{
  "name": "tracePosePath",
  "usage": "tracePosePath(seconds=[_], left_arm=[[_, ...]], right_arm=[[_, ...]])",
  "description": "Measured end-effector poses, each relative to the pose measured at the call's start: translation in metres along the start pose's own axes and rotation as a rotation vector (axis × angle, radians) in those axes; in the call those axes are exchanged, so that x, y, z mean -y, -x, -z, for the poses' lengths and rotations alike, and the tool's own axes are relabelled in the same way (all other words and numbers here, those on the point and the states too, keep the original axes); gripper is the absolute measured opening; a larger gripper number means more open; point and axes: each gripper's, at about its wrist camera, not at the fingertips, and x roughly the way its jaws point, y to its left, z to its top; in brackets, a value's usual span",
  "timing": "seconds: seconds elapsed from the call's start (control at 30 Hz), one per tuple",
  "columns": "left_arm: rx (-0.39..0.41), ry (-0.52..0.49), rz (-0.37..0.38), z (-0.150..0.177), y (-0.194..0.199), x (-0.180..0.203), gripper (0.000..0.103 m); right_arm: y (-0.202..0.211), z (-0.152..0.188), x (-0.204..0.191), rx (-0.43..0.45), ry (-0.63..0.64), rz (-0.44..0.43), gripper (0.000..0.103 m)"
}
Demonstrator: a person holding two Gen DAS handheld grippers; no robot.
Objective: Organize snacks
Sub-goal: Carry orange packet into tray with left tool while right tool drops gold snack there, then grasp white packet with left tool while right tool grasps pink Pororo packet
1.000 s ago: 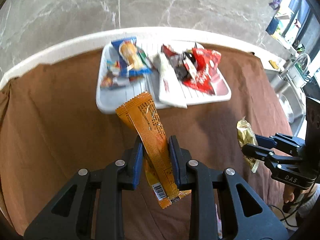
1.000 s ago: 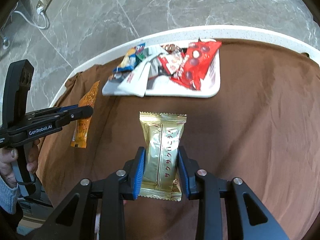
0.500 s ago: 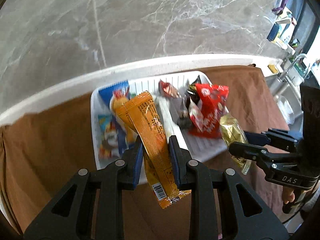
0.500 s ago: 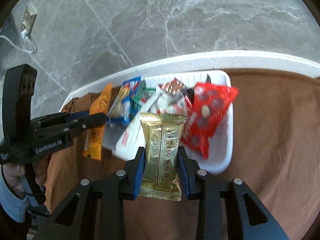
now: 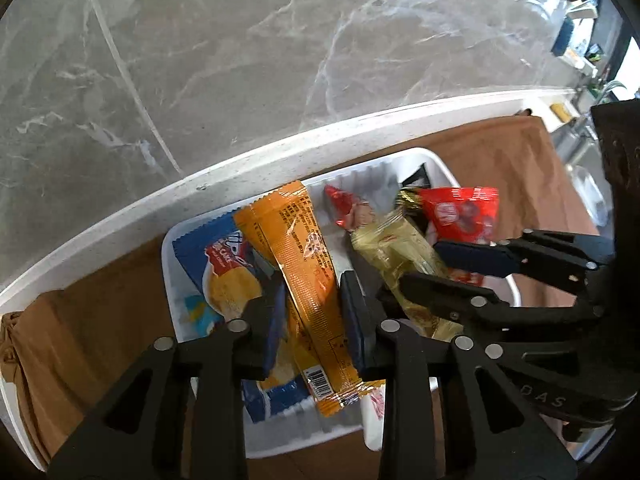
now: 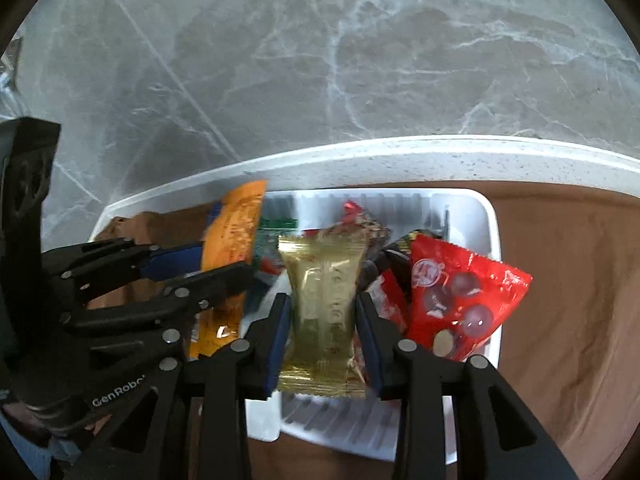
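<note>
Both grippers hang over the white tray (image 5: 170, 280) (image 6: 491, 224), which holds several snack packets. My left gripper (image 5: 312, 280) (image 6: 224, 262) has a long orange packet (image 5: 308, 256) (image 6: 236, 224) upright between its pads. Its jaws are opening, though the packet sits where it did. Close on its right, my right gripper (image 6: 322, 300) (image 5: 420, 266) carries a gold wafer packet (image 6: 324, 292) (image 5: 396, 240). Those jaws are opening too, with the pads still against the packet's sides.
In the tray lie a red chocolate bag (image 6: 460, 292) (image 5: 464, 212), a blue packet (image 5: 224, 264) and smaller wrappers. A brown cloth (image 5: 100, 320) (image 6: 568, 280) covers the counter. The counter's white back edge (image 5: 280, 152) meets a grey marble wall just behind the tray.
Both grippers have travelled forward from above the brown cloth to over the tray and now sit close side by side. Each still has its packet; the gaps between the pads look slightly wider.
</note>
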Motion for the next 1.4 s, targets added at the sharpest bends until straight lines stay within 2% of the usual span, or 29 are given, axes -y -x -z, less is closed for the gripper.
tracePosePath(seconds=[0.17,0.4,0.63,0.7,0.77,0.83,1.1,1.4], left_arm=[[0.012,-0.011,-0.039,0.001,-0.006,-0.005,0.028],[0.056,0.022,-0.061,0.021,0.018,-0.004,0.028],[0.101,0.039,-0.036,0.061,0.060,0.009,0.029],[0.105,0.041,-0.023,0.074,0.071,0.014,0.036],[0.107,0.040,0.001,0.096,0.086,0.022,0.043],[0.093,0.031,0.038,0.119,0.095,0.032,0.043],[0.010,-0.010,0.099,0.209,0.114,0.071,0.043],[-0.115,-0.112,0.160,0.312,0.118,0.115,0.044]], right_arm=[[0.010,0.006,0.010,0.031,-0.009,0.004,0.041],[0.045,0.024,0.014,0.078,0.008,-0.006,0.041],[0.078,0.068,0.007,0.071,0.044,-0.036,0.041],[0.087,0.084,0.002,0.066,0.063,-0.041,0.041],[0.095,0.100,-0.002,0.052,0.083,-0.057,0.042],[0.104,0.117,-0.008,0.044,0.107,-0.060,0.043],[0.121,0.196,-0.033,-0.050,0.231,-0.055,0.045],[0.110,0.276,-0.072,-0.192,0.340,-0.094,0.045]])
